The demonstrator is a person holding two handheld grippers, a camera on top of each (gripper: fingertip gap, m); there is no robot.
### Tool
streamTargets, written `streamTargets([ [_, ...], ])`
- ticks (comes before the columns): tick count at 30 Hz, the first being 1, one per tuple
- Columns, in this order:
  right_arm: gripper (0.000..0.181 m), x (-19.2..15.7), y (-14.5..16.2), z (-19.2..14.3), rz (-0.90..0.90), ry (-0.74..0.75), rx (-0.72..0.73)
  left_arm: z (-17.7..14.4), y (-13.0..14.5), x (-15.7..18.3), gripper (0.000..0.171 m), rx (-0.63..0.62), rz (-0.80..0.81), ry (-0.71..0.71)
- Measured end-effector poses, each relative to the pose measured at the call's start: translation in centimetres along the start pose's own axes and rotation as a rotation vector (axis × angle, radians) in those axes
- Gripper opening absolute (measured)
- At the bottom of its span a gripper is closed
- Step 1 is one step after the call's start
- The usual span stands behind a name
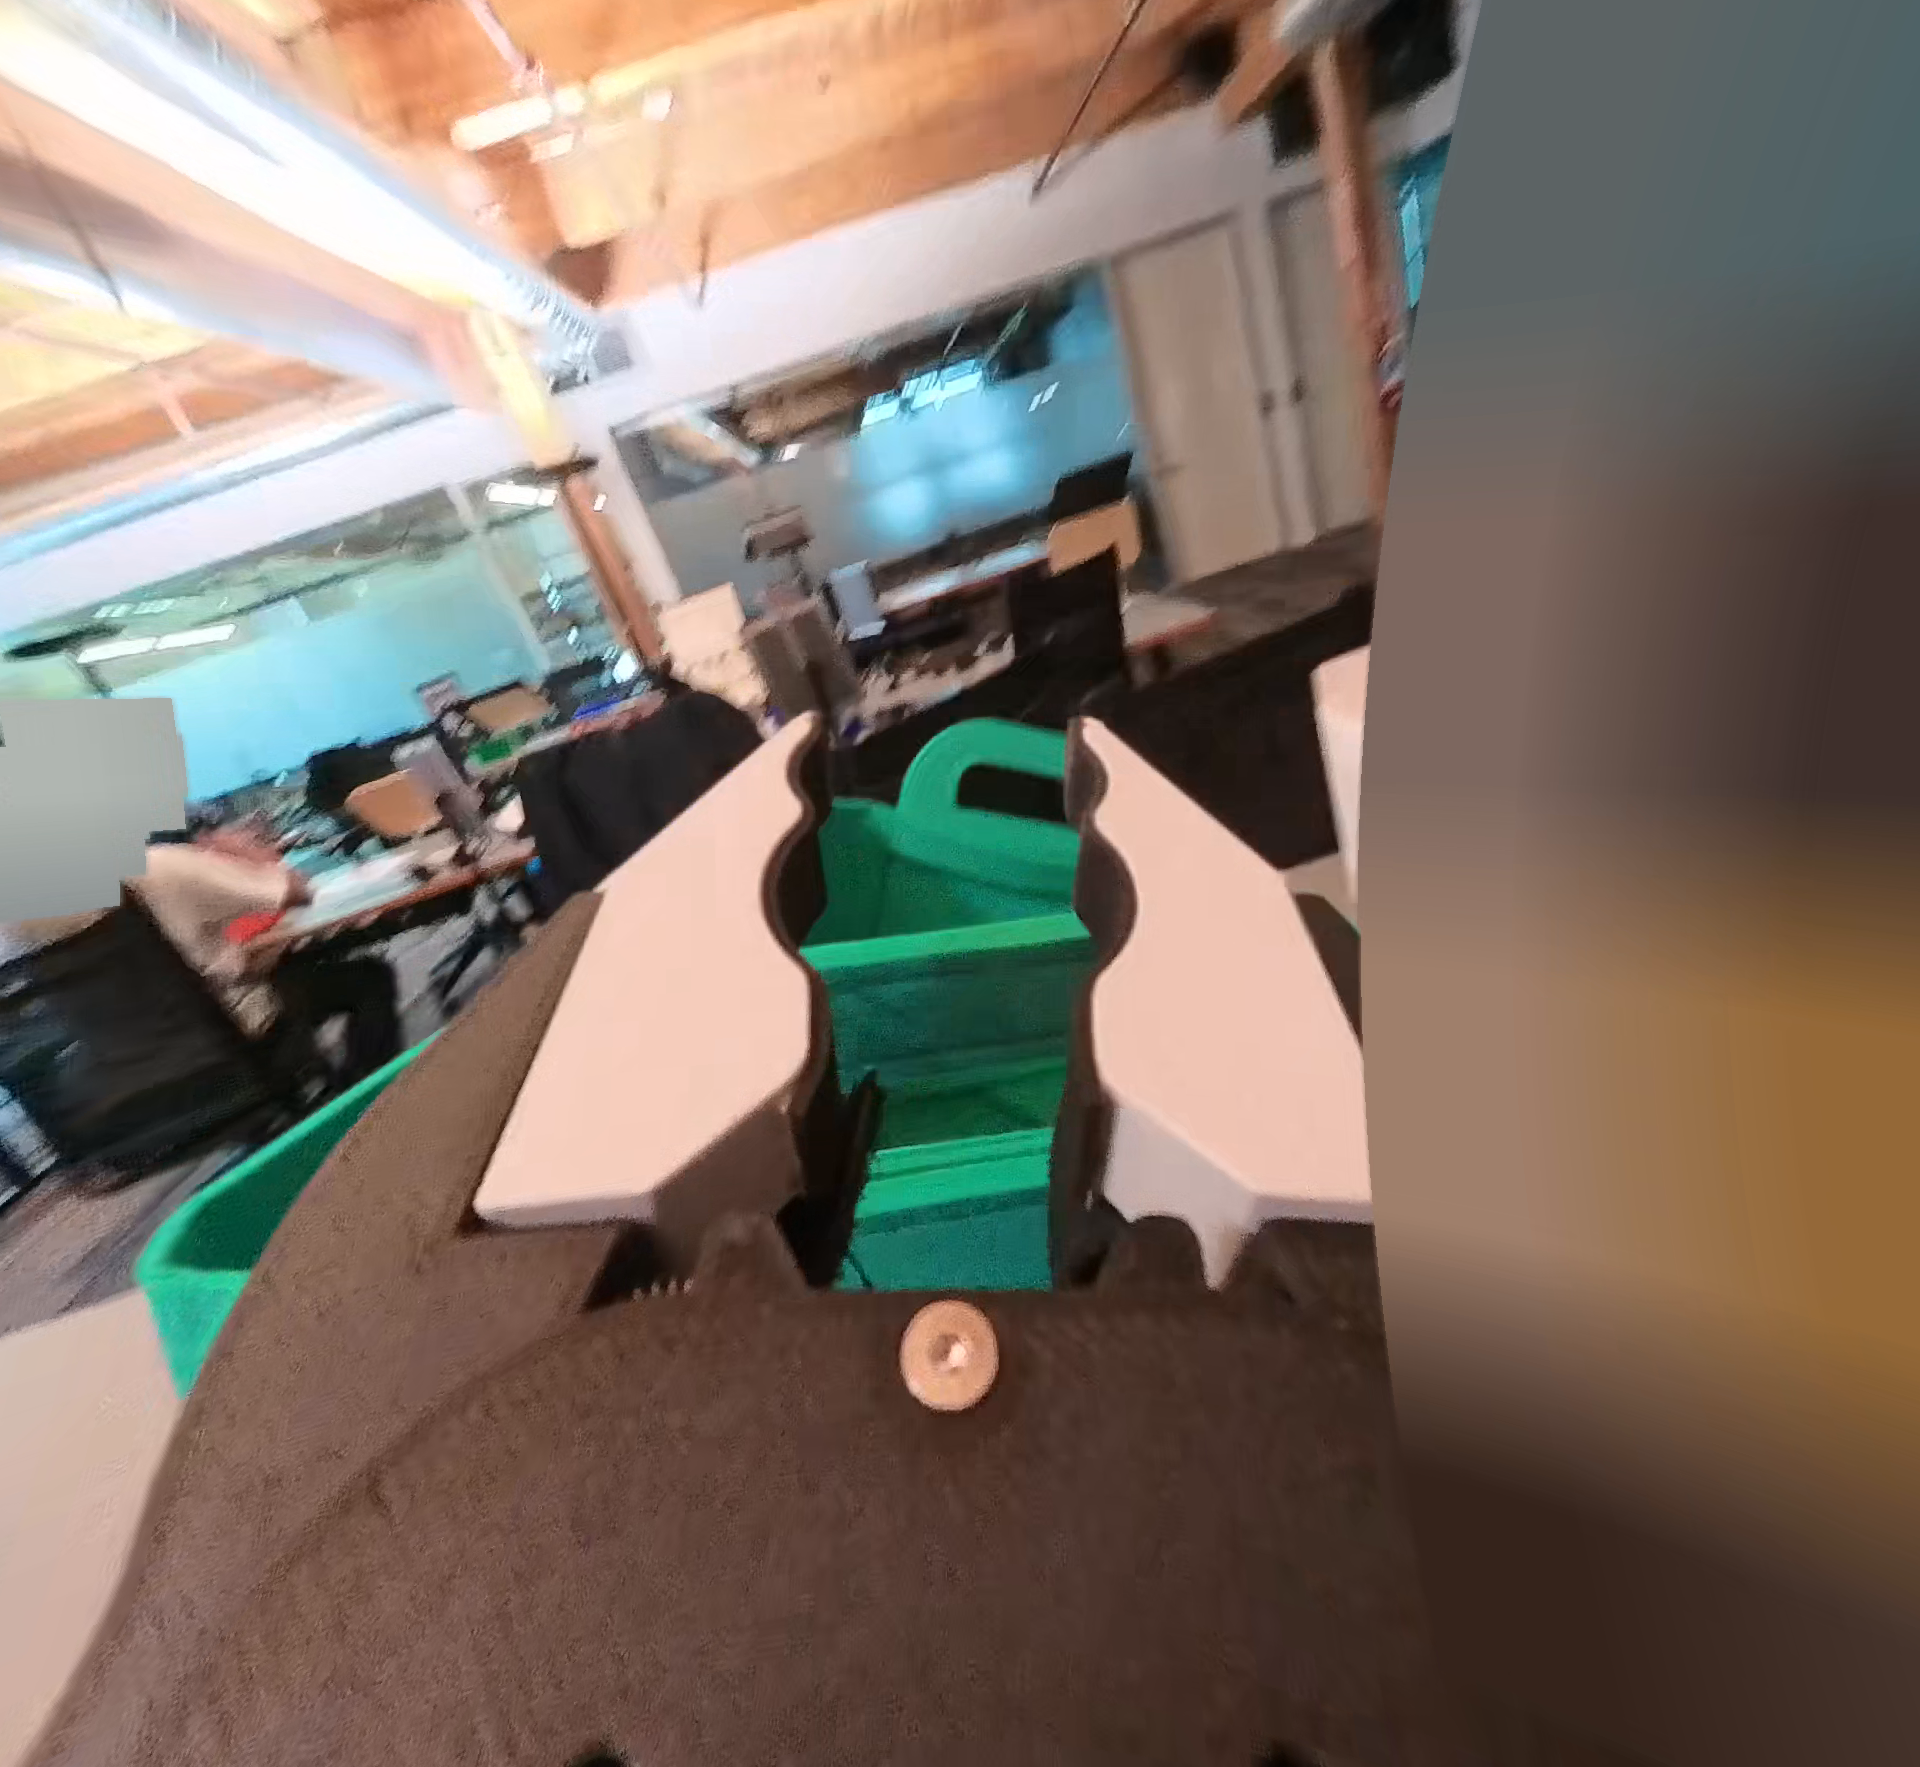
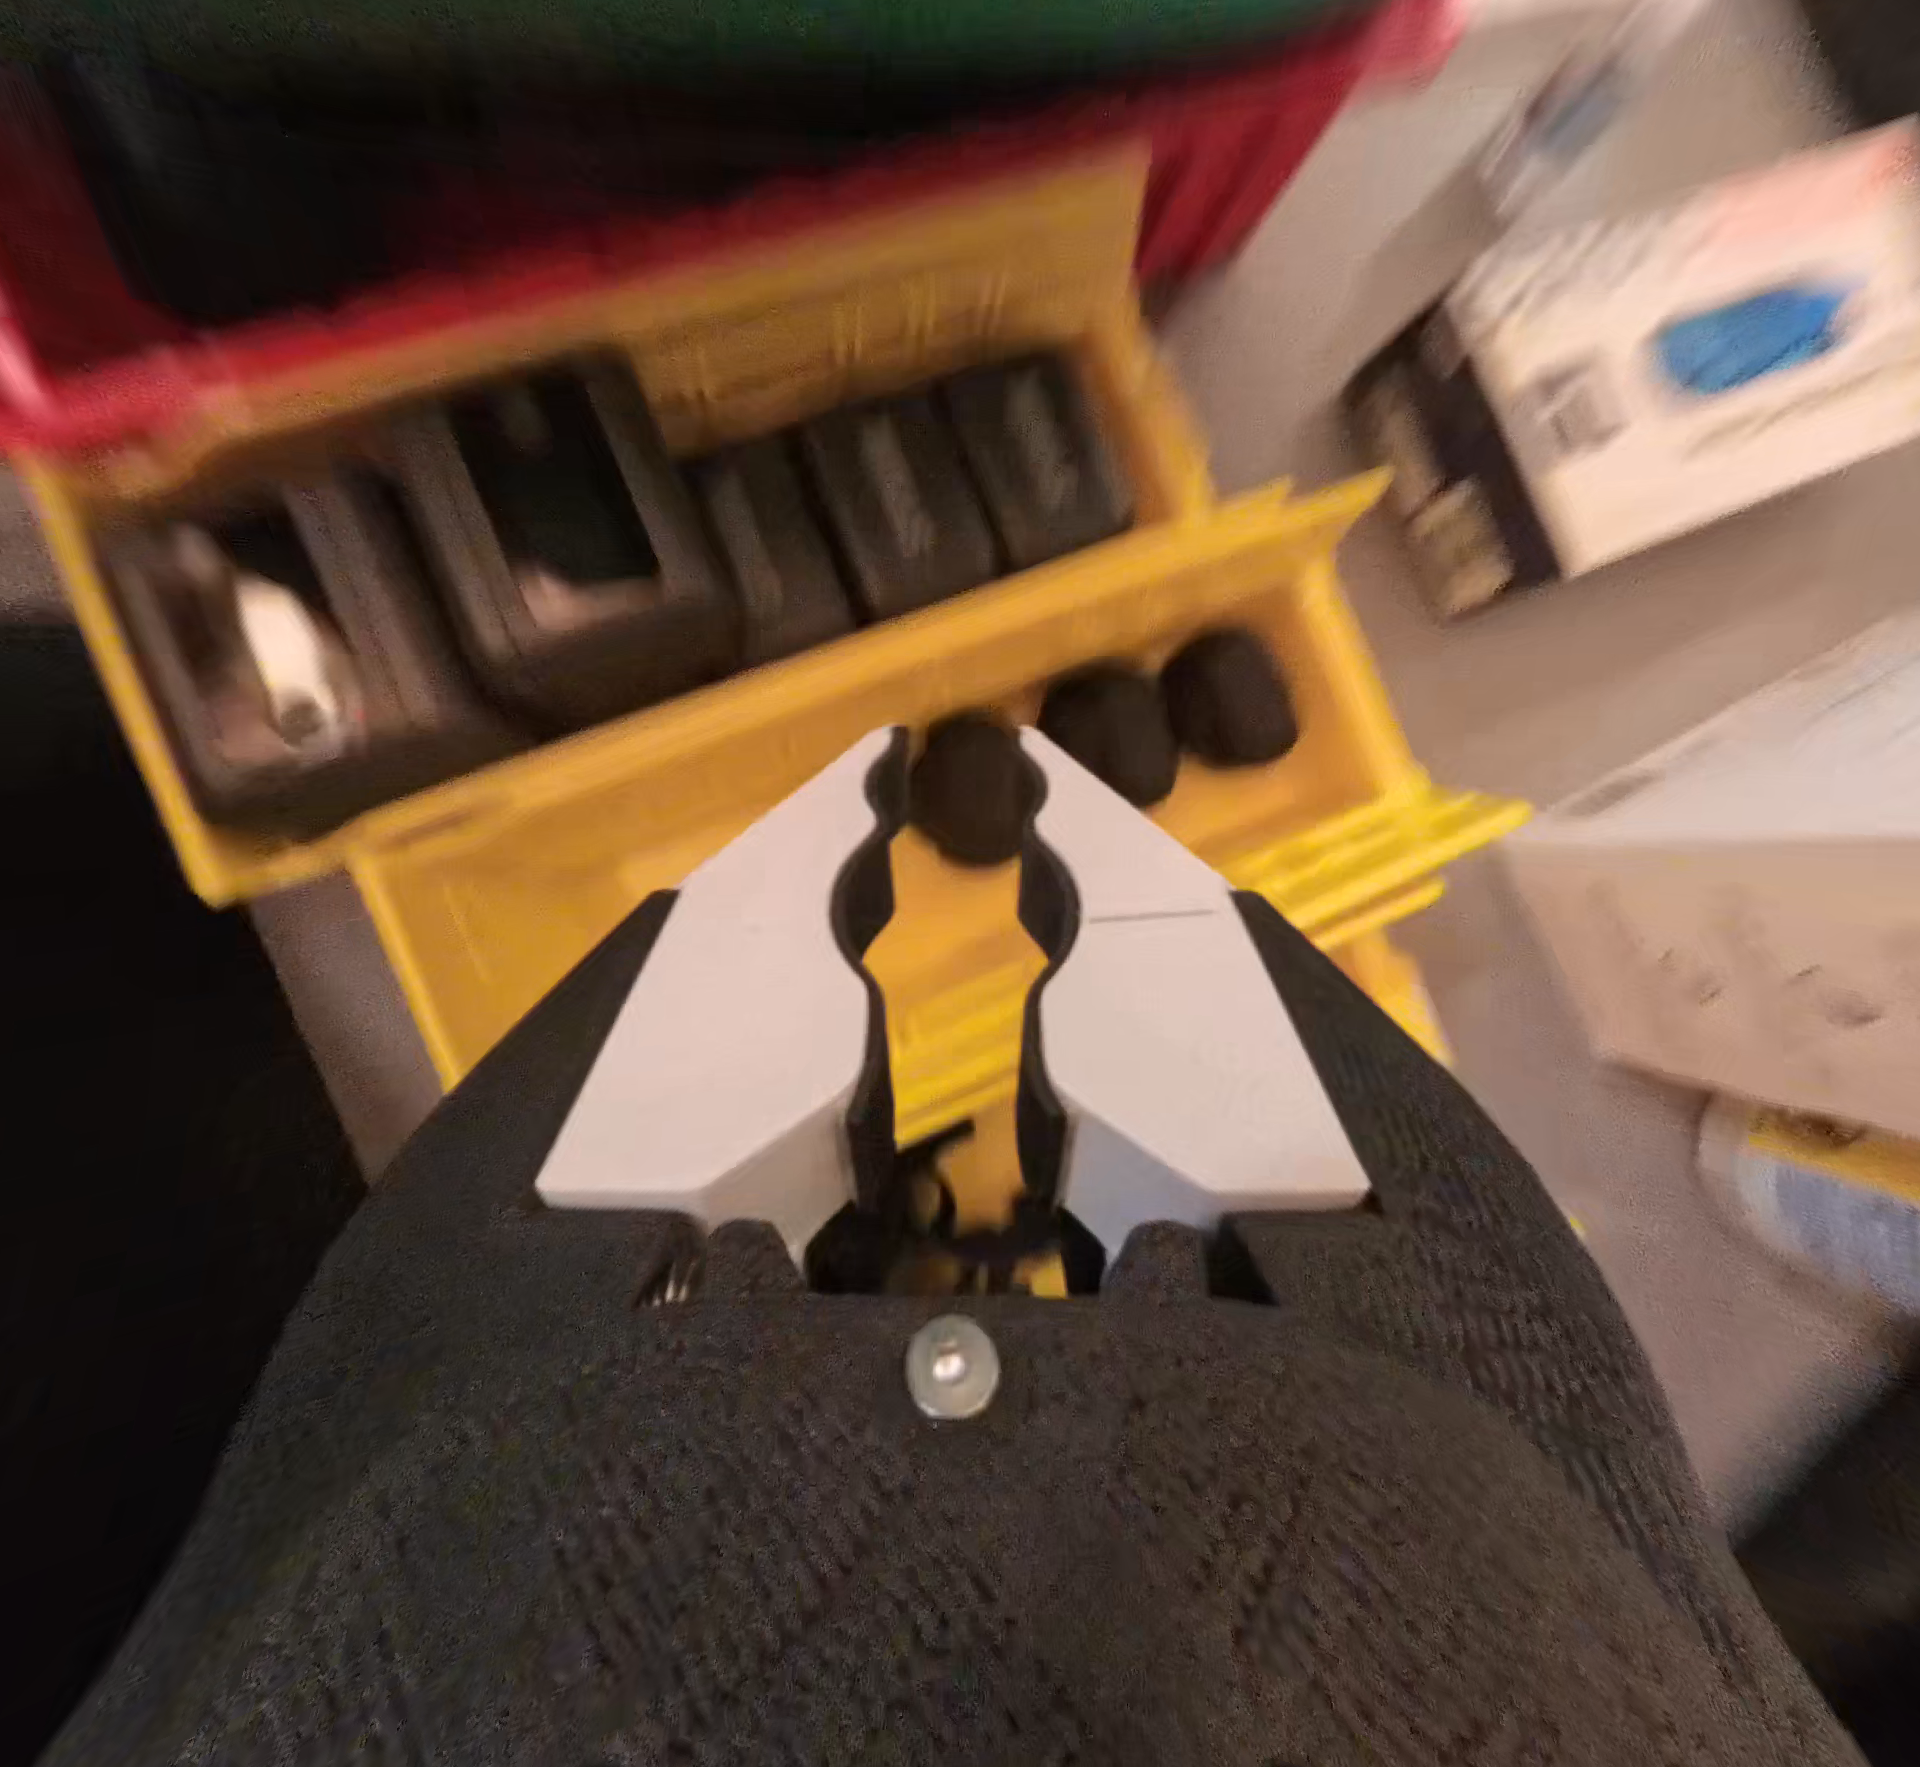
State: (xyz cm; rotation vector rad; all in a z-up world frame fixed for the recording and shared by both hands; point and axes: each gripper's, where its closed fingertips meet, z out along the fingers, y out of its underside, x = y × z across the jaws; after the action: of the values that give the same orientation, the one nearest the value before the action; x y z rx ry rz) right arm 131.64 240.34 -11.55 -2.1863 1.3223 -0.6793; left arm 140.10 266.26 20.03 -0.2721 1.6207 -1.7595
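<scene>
So on the left side we've got the left gripper (image 1: 945, 761) held up in the air with its fingers spread apart and nothing between them, pointing out over a green fabric bag (image 1: 940, 1000) whose open compartments and loop handle show right in the gap. Behind it there's just a blurry office with desks and chairs, and a person sitting at a desk (image 1: 395, 896) off to the left. On the right, our right gripper (image 2: 964, 741) is down at a yellow tray (image 2: 665, 876), and its tips sit on either side of a small black rounded piece (image 2: 971, 803). It looks pinched there, but the shot is smeared, so we honestly can't tell if the grip is firm. Two more black rounded pieces (image 2: 1169, 715) sit just beside it in the same compartment. The compartment behind holds black blocky parts (image 2: 894, 502). White boxes (image 2: 1662, 367) sit off to the right.
</scene>
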Motion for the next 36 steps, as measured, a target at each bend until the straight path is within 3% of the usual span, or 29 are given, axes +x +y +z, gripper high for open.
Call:
streamTargets([
  [4,0.000,-0.8,6.4,4.4,0.025,-0.100,-0.376,2.8,2.9,-2.4,0.041,-0.142,-0.008,0.002],
  [8,0.000,-3.1,9.5,6.4,0.095,-0.220,-0.629,2.9,1.3,-3.8,0.025,-0.048,0.035,-0.021],
  [12,0.000,-2.2,11.4,7.9,0.152,-0.125,-0.780,3.0,-1.5,-6.5,0.022,0.007,0.049,-0.033],
  [17,0.000,-0.3,12.4,8.2,0.153,0.043,-0.857,5.0,-1.4,-9.0,0.023,-0.115,0.032,0.075],
  [24,0.000,0.6,11.2,8.0,0.230,0.160,-0.717,7.3,2.1,-8.8,0.022,-0.322,0.086,0.232],
  [28,0.000,-0.7,8.6,4.8,0.375,0.166,-0.589,6.9,6.8,-7.4,0.021,-0.505,0.085,0.336],
  [30,0.000,-0.8,6.6,2.9,0.458,0.184,-0.465,6.2,8.8,-8.4,0.008,-0.598,0.127,0.295],
  [31,0.001,-0.8,5.3,2.1,0.490,0.178,-0.391,5.4,9.3,-8.1,0.001,-0.623,0.109,0.339],
  [34,0.015,-0.5,-1.6,-0.2,0.494,0.152,-0.080,1.3,9.2,-4.4,0.000,-0.641,-0.008,0.673],
  [36,0.024,-0.3,-8.0,-2.5,0.400,0.151,0.157,-0.7,9.6,-4.1,0.000,-0.629,0.037,0.718],
])
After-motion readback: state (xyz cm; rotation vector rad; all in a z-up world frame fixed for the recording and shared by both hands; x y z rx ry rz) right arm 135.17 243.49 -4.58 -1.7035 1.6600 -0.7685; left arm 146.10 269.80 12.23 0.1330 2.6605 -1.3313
